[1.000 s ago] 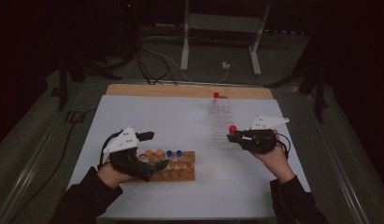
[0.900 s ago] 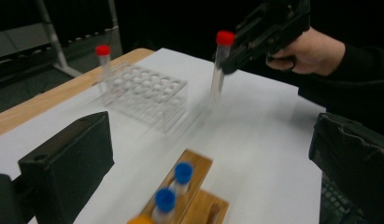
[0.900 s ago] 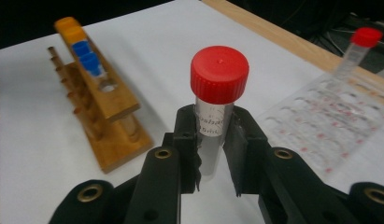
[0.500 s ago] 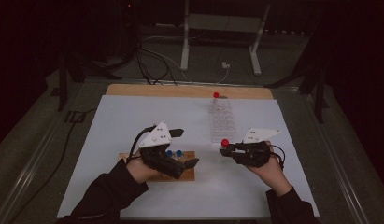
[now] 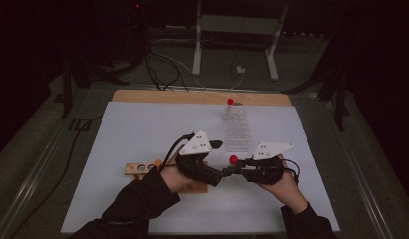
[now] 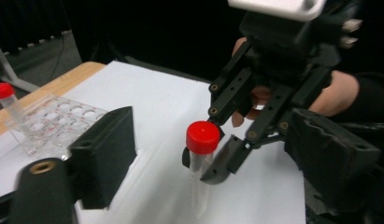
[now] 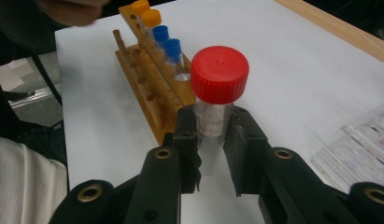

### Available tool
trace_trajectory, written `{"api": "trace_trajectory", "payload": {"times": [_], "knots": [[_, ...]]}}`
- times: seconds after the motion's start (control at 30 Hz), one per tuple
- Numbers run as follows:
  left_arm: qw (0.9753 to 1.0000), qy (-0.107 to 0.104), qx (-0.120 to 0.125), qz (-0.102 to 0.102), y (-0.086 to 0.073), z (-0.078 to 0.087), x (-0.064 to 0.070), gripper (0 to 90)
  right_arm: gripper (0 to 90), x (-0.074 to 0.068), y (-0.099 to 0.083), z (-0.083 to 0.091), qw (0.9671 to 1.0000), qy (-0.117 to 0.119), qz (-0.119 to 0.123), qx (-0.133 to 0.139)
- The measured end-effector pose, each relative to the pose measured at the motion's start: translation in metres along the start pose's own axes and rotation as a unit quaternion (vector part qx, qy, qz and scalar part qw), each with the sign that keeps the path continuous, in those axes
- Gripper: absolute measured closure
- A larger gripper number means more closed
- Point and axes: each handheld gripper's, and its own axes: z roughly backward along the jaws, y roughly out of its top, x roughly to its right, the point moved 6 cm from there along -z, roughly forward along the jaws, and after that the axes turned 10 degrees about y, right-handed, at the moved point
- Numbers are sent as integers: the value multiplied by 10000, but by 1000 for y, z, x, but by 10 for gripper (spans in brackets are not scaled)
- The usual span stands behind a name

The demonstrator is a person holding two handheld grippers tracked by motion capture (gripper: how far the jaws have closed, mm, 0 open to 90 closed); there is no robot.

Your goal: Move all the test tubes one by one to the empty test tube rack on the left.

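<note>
My right gripper (image 7: 210, 135) is shut on a clear tube with a red cap (image 7: 220, 74), held upright just above the white table. In the high view that tube (image 5: 233, 159) sits at the table's middle, right gripper (image 5: 231, 168) on its right. My left gripper (image 5: 218, 177) is directly left of it, jaws open. In the left gripper view, the tube (image 6: 202, 137) stands between my left gripper's (image 6: 215, 144) wide-apart jaws, untouched by them, with the right gripper's jaws clamped below its cap.
A wooden rack (image 7: 147, 79) with orange-capped and blue-capped tubes stands behind the held tube; its bare end (image 5: 140, 168) lies left of my left hand. A clear plastic rack (image 5: 237, 129) holds another red-capped tube (image 5: 230, 101) at its far end.
My left gripper has swung right from over the wooden rack to meet the right gripper. The right gripper has carried the red-capped tube left and towards the person.
</note>
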Motion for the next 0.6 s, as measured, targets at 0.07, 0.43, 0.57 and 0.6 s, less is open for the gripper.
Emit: {"api": "trace_trajectory", "payload": {"times": [0.07,0.43,0.57,0.6], "knots": [[10000,17,-34,-40,-1,-6,2,250,749,-2,0,0,10000,23,7,-11],[9993,81,-286,-245,-4,-19,6,645,748,-6,3,3,10000,18,73,29],[9991,51,-277,-314,-3,-20,8,710,748,-5,3,4,10000,17,48,56],[9992,44,-259,-310,-3,-19,7,713,749,-5,3,4,10000,18,45,65]]}}
